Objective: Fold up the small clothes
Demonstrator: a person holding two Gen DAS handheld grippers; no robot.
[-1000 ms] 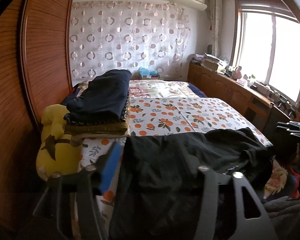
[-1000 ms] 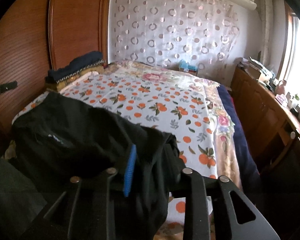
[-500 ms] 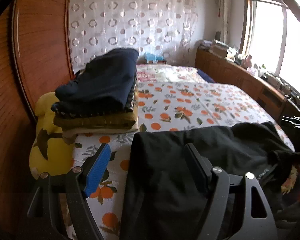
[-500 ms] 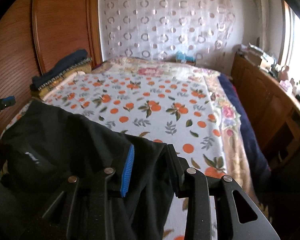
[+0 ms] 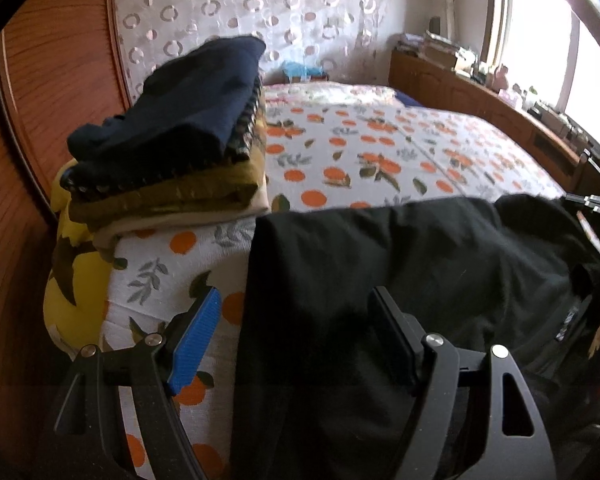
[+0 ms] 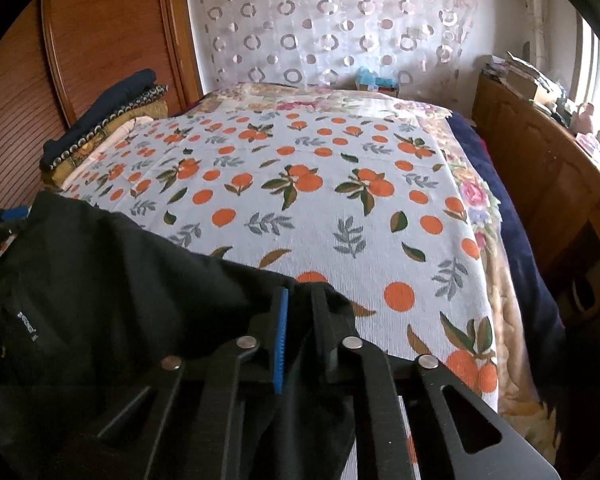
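Since a second ago both tools have come down closer to the bed [image 6: 340,216], and the right tool [image 6: 298,340] has narrowed from a wide gap to jaws almost together, pinching a fold of the black garment [image 6: 112,264] at the corner nearest the foot of the bed. The left tool [image 5: 292,340] has its jaws spread wide, the blue pad to the outside of the cloth's edge and the other finger lying over the black fabric, so it straddles that edge without clamping it. My reading is that the two tools sit at opposite ends of the garment's near hem so it can be stretched flat across the foot of the bed before a fold, with the right end already secured and the left end not yet taken. The garment lies draped over the foot edge of the bed, partly on the orange-print sheet and partly hanging off. Further up the bed, along the side by the wooden headboard wall, a stack of folded clothes [image 5: 172,148] rests, dark blue on top of olive and cream layers. No box or basket shows; that stack is the only gathered pile.
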